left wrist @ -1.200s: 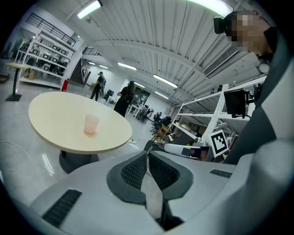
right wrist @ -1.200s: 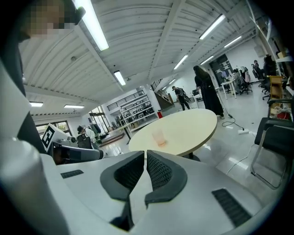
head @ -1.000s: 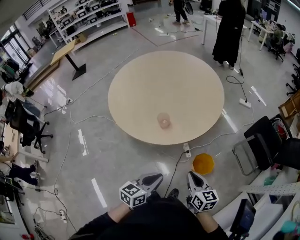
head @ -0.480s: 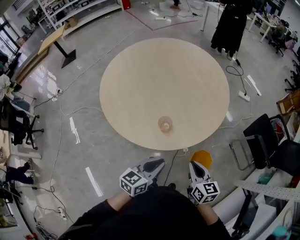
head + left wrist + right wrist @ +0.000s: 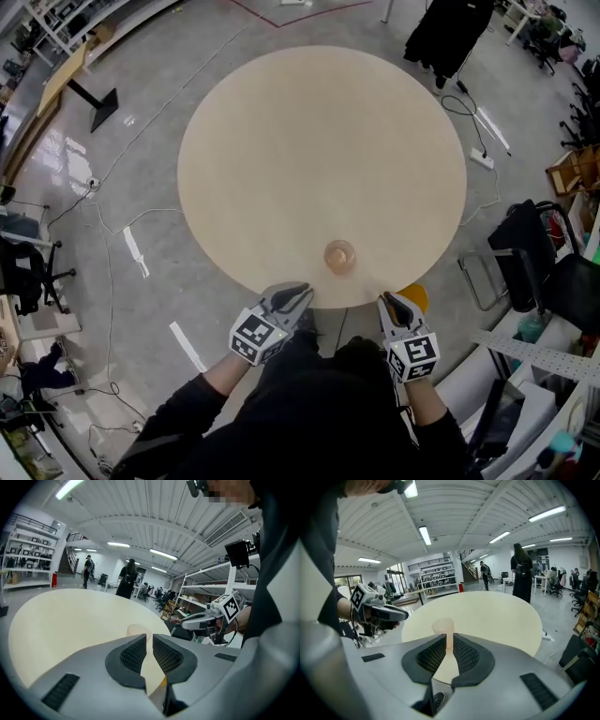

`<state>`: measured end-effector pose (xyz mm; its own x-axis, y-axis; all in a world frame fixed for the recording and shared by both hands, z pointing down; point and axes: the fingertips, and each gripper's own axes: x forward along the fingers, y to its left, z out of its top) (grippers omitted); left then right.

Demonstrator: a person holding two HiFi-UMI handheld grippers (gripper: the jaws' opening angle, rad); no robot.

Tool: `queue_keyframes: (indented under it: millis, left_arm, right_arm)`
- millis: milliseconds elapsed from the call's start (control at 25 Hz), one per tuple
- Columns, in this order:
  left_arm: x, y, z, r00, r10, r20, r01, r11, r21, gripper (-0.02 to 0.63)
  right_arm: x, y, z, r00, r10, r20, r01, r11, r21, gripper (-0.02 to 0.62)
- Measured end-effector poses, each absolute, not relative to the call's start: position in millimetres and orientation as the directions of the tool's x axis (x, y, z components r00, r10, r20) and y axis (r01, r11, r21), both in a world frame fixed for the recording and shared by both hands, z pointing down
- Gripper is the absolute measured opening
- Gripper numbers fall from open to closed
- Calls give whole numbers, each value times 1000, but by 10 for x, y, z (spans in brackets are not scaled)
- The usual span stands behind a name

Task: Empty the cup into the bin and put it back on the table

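Cup (image 5: 339, 256) stands before closed left claw (image 5: 303, 290) and right claw (image 5: 386, 299).

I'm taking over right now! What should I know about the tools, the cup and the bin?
Left tool: shut, empty, at the table's near edge.
Right tool: shut, empty, at the same edge.
Cup: upright on the round table, close to the near edge, just ahead of both tools, untouched.
Yellow bin: on the floor, partly hidden under the table edge beside the right tool.
Done: nothing yet.
Left: grasp the cup, tip it into the bin, set it back on the table.
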<state>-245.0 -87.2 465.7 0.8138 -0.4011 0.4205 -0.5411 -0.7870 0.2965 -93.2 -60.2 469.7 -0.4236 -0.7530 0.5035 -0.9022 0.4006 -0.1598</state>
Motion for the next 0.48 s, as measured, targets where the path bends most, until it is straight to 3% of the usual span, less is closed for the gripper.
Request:
queue_keyframes:
  millis: [160,280,480]
  left_arm:
    - [-2398,-1096,4811,798,-392,457,-535,-811,238,46]
    - [-2298,-1189,4942,781,-364,508,-506,-845,172,157]
    - [-2207,-1254,5195,749,-304,589,-449,-887,113,249]
  right_arm:
    - [-997,-822,4933,-486,-687,540,-862,480,-165,115]
    - [-1053,-955,5030,-542,-627,560,-808,573,-140,164]
    - [-1103,-1049,5180,-609,-526,594,-675,737,-38,196]
